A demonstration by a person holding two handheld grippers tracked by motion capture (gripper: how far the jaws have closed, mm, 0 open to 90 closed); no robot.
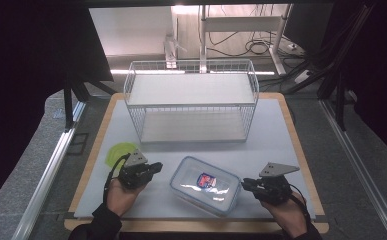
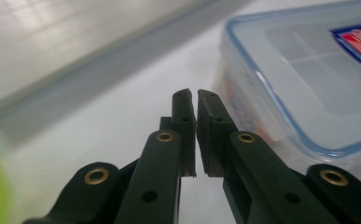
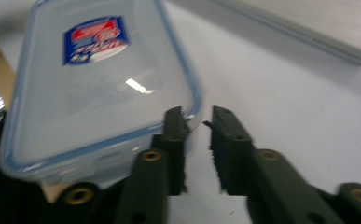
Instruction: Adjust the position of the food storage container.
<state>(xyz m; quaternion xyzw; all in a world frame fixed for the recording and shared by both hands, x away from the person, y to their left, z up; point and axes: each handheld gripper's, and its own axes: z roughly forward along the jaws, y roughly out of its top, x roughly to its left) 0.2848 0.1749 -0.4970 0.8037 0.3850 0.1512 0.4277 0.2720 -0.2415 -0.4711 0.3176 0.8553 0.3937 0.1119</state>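
In the high view a clear plastic food container (image 1: pixel 205 185) with a blue-rimmed lid and a red and blue label lies flat on the white mat (image 1: pixel 281 135), at the near middle of the table; a white wire rack (image 1: pixel 191 100) with two shelves stands at twelve o'clock from it, both shelves bare; a green disc (image 1: pixel 117 151) lies at ten o'clock. The left gripper (image 1: pixel 156 168) sits at nine o'clock of the container, just beside it; the right gripper (image 1: pixel 243 184) sits at three o'clock, its tips at the container's edge.

In the left gripper view the jaws stand almost together, a thin slit between them, holding nothing; the container's lid (image 2: pixel 308 79) lies at two o'clock of the tips, near but apart.

In the right gripper view the jaws stand narrowly parted around nothing; the container's corner (image 3: pixel 187 109) lies right at the left jaw's tip, though contact I cannot tell.

As I judge it, the work has barely begun: the container is not yet gripped or lifted, and any placing on the rack remains.
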